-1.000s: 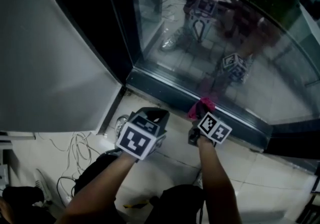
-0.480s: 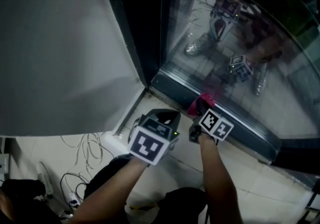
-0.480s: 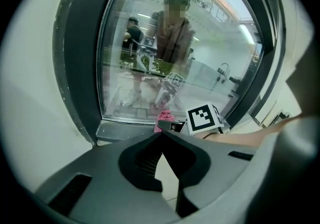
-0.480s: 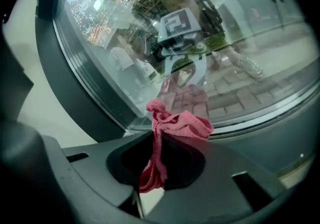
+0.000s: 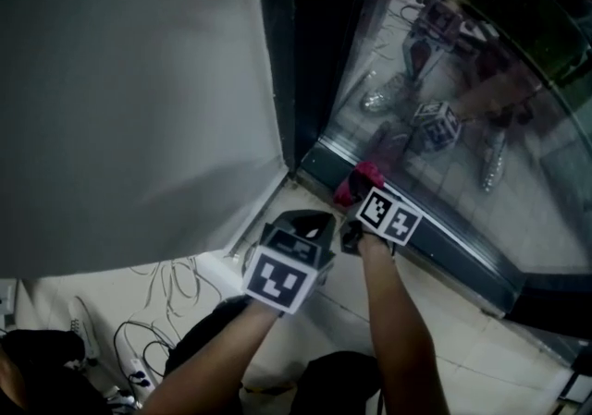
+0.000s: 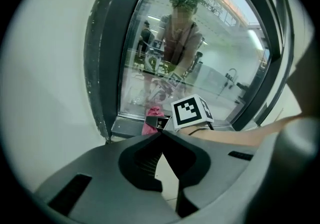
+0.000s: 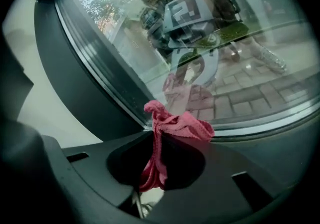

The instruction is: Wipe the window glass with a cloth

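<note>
The window glass (image 5: 462, 99) fills the upper right of the head view, set in a dark frame (image 5: 416, 233). My right gripper (image 5: 350, 193) is shut on a pink cloth (image 5: 356, 180), low at the pane's bottom left corner. In the right gripper view the pink cloth (image 7: 172, 127) bunches out past the jaw tips, close to the glass (image 7: 225, 53). My left gripper (image 5: 310, 219) sits just left of the right one, over the floor, jaws closed with nothing between them. In the left gripper view the jaw tips meet at my left gripper (image 6: 160, 134), with the cloth (image 6: 150, 123) beyond.
A grey wall panel (image 5: 129, 99) stands to the left of the dark window post (image 5: 296, 62). Cables (image 5: 162, 279) and a power strip (image 5: 139, 374) lie on the tiled floor (image 5: 472, 348) at the lower left. Reflections of both grippers show in the glass.
The head view has swung right, so the wall panel fills more of the frame. Both grippers stay low by the sill, the right one still holding the cloth near the pane's corner.
</note>
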`<state>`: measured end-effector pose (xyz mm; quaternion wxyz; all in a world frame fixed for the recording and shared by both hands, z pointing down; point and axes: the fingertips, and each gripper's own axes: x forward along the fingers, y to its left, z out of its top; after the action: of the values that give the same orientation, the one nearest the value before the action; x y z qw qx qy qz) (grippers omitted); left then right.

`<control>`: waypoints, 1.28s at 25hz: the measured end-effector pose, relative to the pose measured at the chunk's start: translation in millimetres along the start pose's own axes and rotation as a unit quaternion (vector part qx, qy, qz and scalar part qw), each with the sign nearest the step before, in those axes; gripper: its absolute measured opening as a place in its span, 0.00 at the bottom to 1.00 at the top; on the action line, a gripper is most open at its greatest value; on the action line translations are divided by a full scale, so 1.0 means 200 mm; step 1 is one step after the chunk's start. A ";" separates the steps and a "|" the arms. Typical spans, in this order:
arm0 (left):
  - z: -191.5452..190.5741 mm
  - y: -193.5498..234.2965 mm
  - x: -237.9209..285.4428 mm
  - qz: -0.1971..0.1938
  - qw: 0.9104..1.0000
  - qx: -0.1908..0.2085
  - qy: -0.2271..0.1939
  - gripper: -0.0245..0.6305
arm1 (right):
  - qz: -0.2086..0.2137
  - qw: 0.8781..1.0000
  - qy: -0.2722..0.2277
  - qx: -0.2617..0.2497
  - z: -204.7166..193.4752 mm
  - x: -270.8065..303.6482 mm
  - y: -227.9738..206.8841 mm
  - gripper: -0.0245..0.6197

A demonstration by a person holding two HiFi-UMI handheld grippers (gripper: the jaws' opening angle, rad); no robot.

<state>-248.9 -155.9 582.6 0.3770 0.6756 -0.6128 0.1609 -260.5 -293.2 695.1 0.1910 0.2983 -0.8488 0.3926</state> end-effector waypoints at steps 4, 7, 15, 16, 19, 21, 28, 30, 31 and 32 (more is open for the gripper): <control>0.01 0.07 -0.03 0.011 1.000 -0.023 -0.011 0.04 | 0.032 0.999 0.017 -0.012 0.00 0.12 0.17 0.12; 0.02 0.12 -0.06 0.024 0.999 -0.031 -0.019 0.04 | 0.048 0.998 0.025 -0.017 0.01 0.17 0.25 0.12; 0.05 0.20 -0.09 0.044 0.997 -0.051 -0.037 0.04 | 0.101 0.994 0.038 -0.027 0.00 0.26 0.40 0.12; 0.05 0.22 -0.09 0.047 0.997 -0.052 -0.038 0.04 | 0.110 0.993 0.038 -0.028 0.00 0.26 0.43 0.12; 0.07 0.24 -0.10 0.053 0.997 -0.047 -0.042 0.04 | 0.144 0.988 0.036 -0.031 0.01 0.24 0.49 0.12; 0.09 0.25 -0.11 0.061 0.997 -0.027 -0.042 0.04 | 0.168 0.985 0.029 -0.021 0.03 0.19 0.52 0.12; 0.20 0.24 -0.20 0.054 0.995 0.021 -0.084 0.04 | 0.190 0.980 -0.011 -0.051 0.18 -0.13 0.59 0.12; 0.24 0.22 -0.24 0.049 0.993 0.031 -0.105 0.04 | 0.199 0.978 -0.025 -0.057 0.24 -0.25 0.63 0.12; 0.26 0.19 -0.26 0.043 0.992 0.032 -0.116 0.04 | 0.202 0.977 -0.031 -0.056 0.27 -0.31 0.64 0.12; 0.29 0.16 -0.28 0.036 0.991 0.033 -0.127 0.04 | 0.202 0.977 -0.039 -0.058 0.31 -0.38 0.64 0.12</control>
<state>-305.0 -157.4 516.0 0.2678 0.6803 -0.6738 0.1071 -293.1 -248.5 543.5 0.0918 0.1237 -0.9197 0.3612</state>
